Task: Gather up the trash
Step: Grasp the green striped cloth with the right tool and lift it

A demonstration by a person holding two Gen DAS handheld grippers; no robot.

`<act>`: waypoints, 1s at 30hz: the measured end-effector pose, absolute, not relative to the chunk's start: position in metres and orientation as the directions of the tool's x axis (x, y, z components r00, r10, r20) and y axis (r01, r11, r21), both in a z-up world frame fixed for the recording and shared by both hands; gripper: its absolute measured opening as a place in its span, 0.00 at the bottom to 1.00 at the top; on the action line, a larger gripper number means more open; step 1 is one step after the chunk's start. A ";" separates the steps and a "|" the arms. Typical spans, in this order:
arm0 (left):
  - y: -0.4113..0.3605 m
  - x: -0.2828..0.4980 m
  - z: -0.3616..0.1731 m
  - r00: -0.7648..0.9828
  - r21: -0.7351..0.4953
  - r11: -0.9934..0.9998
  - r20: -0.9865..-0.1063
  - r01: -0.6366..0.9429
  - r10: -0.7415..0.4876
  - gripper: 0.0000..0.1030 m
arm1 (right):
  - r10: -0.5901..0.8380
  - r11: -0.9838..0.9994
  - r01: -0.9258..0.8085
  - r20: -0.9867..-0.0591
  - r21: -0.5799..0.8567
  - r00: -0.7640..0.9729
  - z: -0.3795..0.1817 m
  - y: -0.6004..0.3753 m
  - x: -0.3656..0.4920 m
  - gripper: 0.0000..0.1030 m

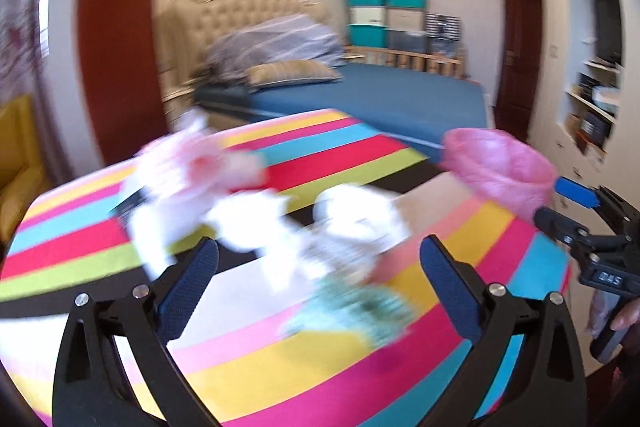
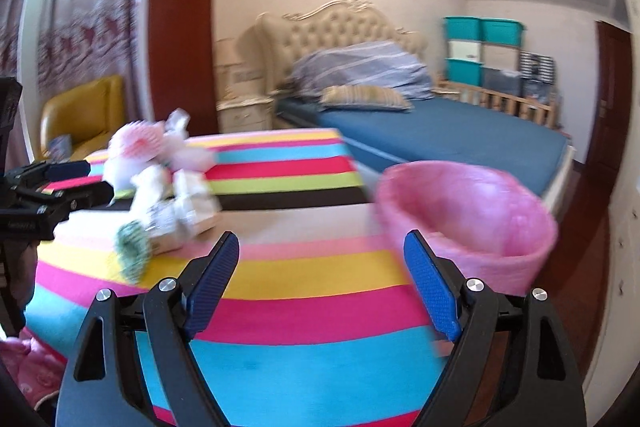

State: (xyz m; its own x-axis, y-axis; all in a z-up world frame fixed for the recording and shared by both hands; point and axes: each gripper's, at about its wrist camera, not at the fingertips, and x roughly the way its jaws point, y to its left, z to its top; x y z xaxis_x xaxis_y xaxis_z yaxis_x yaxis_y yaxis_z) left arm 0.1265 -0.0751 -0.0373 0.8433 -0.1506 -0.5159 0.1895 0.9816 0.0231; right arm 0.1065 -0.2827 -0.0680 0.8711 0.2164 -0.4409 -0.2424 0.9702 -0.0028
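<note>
A heap of crumpled white paper and wrappers (image 1: pixel 256 215) lies on a table with a striped cloth (image 1: pixel 320 379), with a green patterned wrapper (image 1: pixel 356 311) at its near side. My left gripper (image 1: pixel 320 267) is open and empty, just short of the heap. A bin lined with a pink bag (image 2: pixel 468 215) stands at the table's right side. My right gripper (image 2: pixel 322 259) is open and empty, its right finger close to the bin. The heap also shows in the right wrist view (image 2: pixel 168 187). Both views are blurred.
A bed with a blue sheet (image 2: pixel 448 135) stands behind the table. A yellow armchair (image 2: pixel 84 115) is at the left by the curtains. A nightstand (image 2: pixel 244 111) is beside the bed. Shelves (image 1: pixel 596 95) line the right wall.
</note>
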 end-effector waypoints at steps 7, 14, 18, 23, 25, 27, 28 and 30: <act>-0.004 0.110 -0.056 0.844 -0.005 0.999 -0.536 0.032 -0.030 0.95 | 0.322 0.925 -0.379 -0.495 -0.017 0.807 -0.078 -0.218 0.108 0.78; 0.029 0.093 -0.067 0.845 -0.021 1.000 -0.535 -0.015 0.001 0.95 | 0.358 0.887 -0.459 -0.550 -0.051 0.755 -0.083 -0.167 0.116 0.78; 0.038 0.088 -0.070 0.844 -0.024 0.999 -0.536 -0.024 0.008 0.95 | 0.354 0.873 -0.482 -0.585 -0.072 0.729 -0.085 -0.139 0.126 0.77; 0.051 0.083 -0.075 0.837 -0.035 0.998 -0.546 -0.047 0.020 0.95 | 0.333 0.863 -0.495 -0.625 -0.099 0.706 -0.091 -0.120 0.134 0.66; 0.056 0.082 -0.076 0.834 -0.047 0.998 -0.551 -0.051 0.017 0.95 | 0.320 0.859 -0.499 -0.645 -0.111 0.694 -0.095 -0.114 0.137 0.60; 0.057 0.082 -0.077 0.833 -0.054 0.997 -0.554 -0.050 0.012 0.95 | 0.317 0.852 -0.509 -0.658 -0.118 0.683 -0.099 -0.112 0.137 0.50; 0.056 0.082 -0.077 0.831 -0.054 0.997 -0.556 -0.047 0.009 0.95 | 0.322 0.847 -0.518 -0.663 -0.117 0.676 -0.100 -0.112 0.136 0.43; 0.051 0.084 -0.076 0.829 -0.054 0.998 -0.559 -0.033 -0.003 0.95 | 0.330 0.840 -0.529 -0.658 -0.122 0.676 -0.101 -0.113 0.132 0.28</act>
